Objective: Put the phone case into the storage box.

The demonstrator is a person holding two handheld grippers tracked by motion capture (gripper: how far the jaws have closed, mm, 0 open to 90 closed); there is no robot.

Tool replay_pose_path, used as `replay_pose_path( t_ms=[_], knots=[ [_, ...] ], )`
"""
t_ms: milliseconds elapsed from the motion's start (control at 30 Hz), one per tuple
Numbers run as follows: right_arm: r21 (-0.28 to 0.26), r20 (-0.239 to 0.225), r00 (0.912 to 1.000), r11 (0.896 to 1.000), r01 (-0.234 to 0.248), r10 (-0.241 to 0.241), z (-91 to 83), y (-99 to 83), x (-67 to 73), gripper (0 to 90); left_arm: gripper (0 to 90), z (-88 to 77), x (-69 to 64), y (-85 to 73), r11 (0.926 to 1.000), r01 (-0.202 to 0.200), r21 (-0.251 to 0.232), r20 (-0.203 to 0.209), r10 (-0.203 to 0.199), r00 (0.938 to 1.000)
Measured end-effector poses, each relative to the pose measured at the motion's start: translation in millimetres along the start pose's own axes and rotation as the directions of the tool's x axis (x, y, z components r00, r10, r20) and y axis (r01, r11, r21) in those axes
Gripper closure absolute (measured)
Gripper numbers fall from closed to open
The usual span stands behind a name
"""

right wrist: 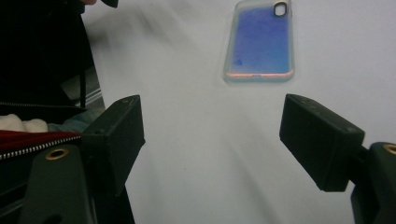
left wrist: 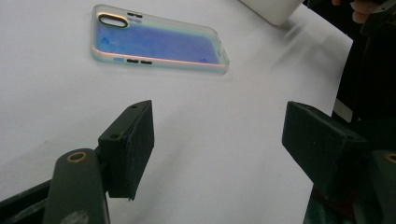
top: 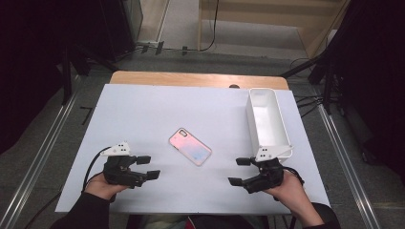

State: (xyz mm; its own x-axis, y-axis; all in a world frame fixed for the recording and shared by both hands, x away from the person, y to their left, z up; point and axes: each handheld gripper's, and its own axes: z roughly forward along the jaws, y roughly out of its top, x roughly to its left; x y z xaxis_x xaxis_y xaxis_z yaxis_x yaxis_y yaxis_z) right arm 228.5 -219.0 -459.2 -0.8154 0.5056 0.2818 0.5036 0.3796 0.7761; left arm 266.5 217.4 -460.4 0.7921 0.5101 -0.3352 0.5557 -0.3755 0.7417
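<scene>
The shiny pink-and-blue plastic phone case (top: pixel 190 146) looks light, thin, bendy and slippery; pinch its long edges. Both the left gripper (top: pixel 147 167) and the right gripper (top: pixel 239 171) have wide, empty jaws.

We see the phone case (top: pixel 190 146) lying flat mid-desk (top: pixel 143 109), between the left gripper (top: pixel 147 167) and right gripper (top: pixel 240 171); the bin (top: pixel 266 121) stands behind the right gripper, at the desk's right edge.

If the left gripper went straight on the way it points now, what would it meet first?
Most likely the phone case, lying flat on the white sheet ahead of the open left gripper. It sits slightly left of centre, so the gripper may only clip it.
</scene>
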Motion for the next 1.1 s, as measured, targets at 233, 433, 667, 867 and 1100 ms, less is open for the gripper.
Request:
replay_pose_path(
  t_ms=[233,433,667,867,1100],
  knots=[
    [-0.016,0.023,0.9996,1.000,-0.016,0.017,9.2,19.3,0.0,19.7,25.0,-0.3,0.4,-0.1,1.0000,0.007,-0.006,0.002,-0.007,1.0000],
    [-0.018,0.037,0.9987,0.999,-0.035,0.036,18.4,30.8,-4.4,18.4,25.0,-0.5,0.6,-0.1,1.0000,0.006,-0.004,0.000,-0.006,1.0000],
    [-0.024,0.056,0.9976,0.999,-0.039,0.041,30.4,41.2,-8.2,16.0,24.9,-1.1,0.6,0.0,1.0000,0.007,-0.001,0.001,-0.007,1.0000],
    [-0.010,0.066,0.9970,0.999,-0.040,0.040,36.3,50.5,-11.3,0.0,25.0,-1.2,0.6,0.2,1.0000,0.005,-0.002,0.004,-0.005,1.0000],
    [-0.022,0.122,0.9908,0.998,-0.057,0.059,42.2,60.2,-15.7,0.0,25.0,-1.3,0.6,0.3,1.0000,0.004,-0.002,0.004,-0.004,1.0000]
  ],
)
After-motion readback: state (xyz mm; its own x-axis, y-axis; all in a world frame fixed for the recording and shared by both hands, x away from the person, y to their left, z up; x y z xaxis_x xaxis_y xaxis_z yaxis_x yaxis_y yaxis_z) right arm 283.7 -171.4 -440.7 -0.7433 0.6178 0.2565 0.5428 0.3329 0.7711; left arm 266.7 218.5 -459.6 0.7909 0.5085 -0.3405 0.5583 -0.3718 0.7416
